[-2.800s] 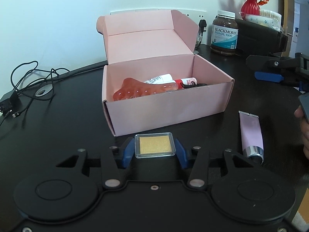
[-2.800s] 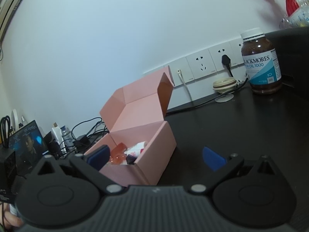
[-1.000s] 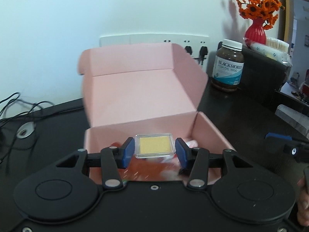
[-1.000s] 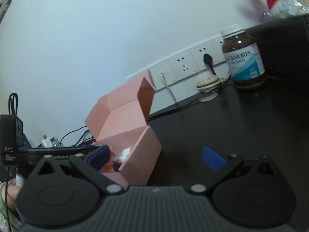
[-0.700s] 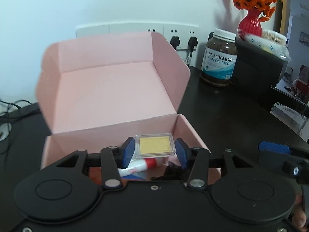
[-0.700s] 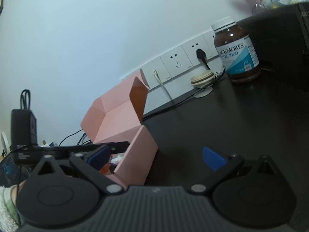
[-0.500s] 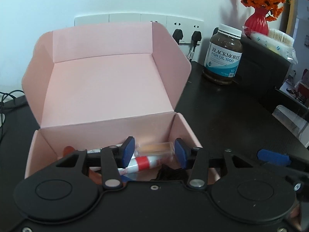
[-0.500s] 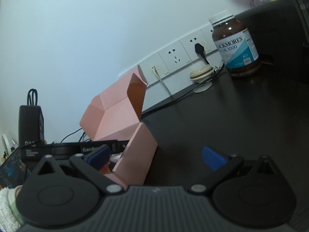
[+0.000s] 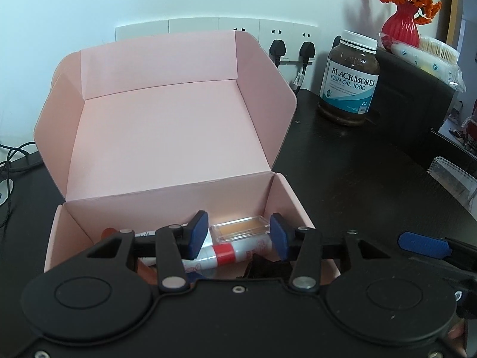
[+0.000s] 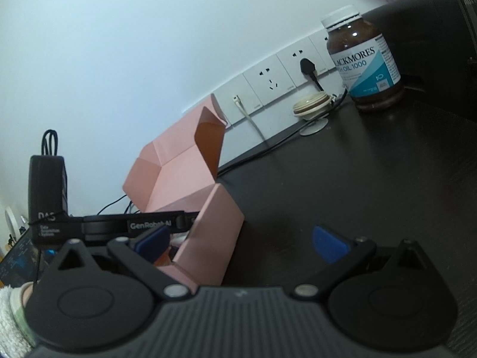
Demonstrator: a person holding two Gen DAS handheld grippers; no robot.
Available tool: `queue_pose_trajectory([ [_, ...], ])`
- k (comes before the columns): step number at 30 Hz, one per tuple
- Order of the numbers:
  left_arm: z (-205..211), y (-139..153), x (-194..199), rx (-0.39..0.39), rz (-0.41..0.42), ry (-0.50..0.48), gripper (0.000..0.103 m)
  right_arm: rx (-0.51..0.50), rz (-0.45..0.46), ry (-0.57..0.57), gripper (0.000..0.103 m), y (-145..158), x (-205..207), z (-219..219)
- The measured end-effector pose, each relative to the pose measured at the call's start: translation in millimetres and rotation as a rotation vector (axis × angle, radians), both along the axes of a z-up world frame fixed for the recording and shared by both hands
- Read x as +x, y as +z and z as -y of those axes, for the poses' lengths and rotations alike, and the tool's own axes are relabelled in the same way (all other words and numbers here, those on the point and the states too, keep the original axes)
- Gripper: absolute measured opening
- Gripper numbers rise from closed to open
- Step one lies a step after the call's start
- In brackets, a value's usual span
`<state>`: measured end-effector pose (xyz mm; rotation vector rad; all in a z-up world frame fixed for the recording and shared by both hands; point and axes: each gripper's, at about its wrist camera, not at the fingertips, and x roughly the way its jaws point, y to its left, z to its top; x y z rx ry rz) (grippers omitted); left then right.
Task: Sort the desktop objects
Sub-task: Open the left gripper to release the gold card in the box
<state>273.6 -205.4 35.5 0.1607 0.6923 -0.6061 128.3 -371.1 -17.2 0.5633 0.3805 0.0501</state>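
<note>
An open pink cardboard box (image 9: 167, 137) stands on the black desk, its lid flap raised; it also shows in the right wrist view (image 10: 190, 191). My left gripper (image 9: 240, 234) is open over the box's inside. A small clear case with a gold pad (image 9: 243, 228) lies in the box between the blue pads, on a white tube with a red band (image 9: 222, 253). A black item (image 9: 262, 268) and an orange-red piece (image 9: 108, 232) also lie inside. My right gripper (image 10: 241, 243) is open and empty, to the right of the box; its blue pad shows in the left wrist view (image 9: 423, 243).
A brown Blackmores fish oil bottle (image 9: 348, 79) stands at the back right by wall sockets with plugs (image 9: 307, 50). A red vase of orange flowers (image 9: 401, 25) sits on a black unit. A clear-bristled brush (image 9: 453, 176) lies right. Cables (image 9: 12, 155) trail left.
My left gripper carried the gold pad case up from the desk and over the box, then opened. The case dropped out of the pads and now lies in the box.
</note>
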Motion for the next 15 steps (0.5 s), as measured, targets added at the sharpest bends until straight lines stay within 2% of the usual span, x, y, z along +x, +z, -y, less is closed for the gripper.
queue_pose_trajectory([
  [1, -1, 1, -1, -0.005, 0.005, 0.004, 0.056, 0.0, 0.0, 0.0, 0.102, 0, 0, 0],
  [3, -6, 3, -5, -0.015, 0.026, 0.017, 0.071, -0.001, 0.002, -0.001, 0.102, 0, -1, 0],
  [6, -19, 9, -13, -0.06, 0.06, 0.016, 0.085, 0.0, -0.001, 0.002, 0.102, 0, -1, 0],
  [8, -30, 13, -20, -0.086, 0.081, 0.012, 0.087, 0.001, -0.005, 0.006, 0.102, 0, 0, 0],
  [11, -47, 17, -32, -0.111, 0.125, 0.002, 0.097, 0.005, -0.012, 0.014, 0.102, -1, 2, 0],
  [15, -74, 16, -52, -0.144, 0.175, -0.003, 0.103, 0.01, -0.015, 0.02, 0.102, -2, 3, 0],
])
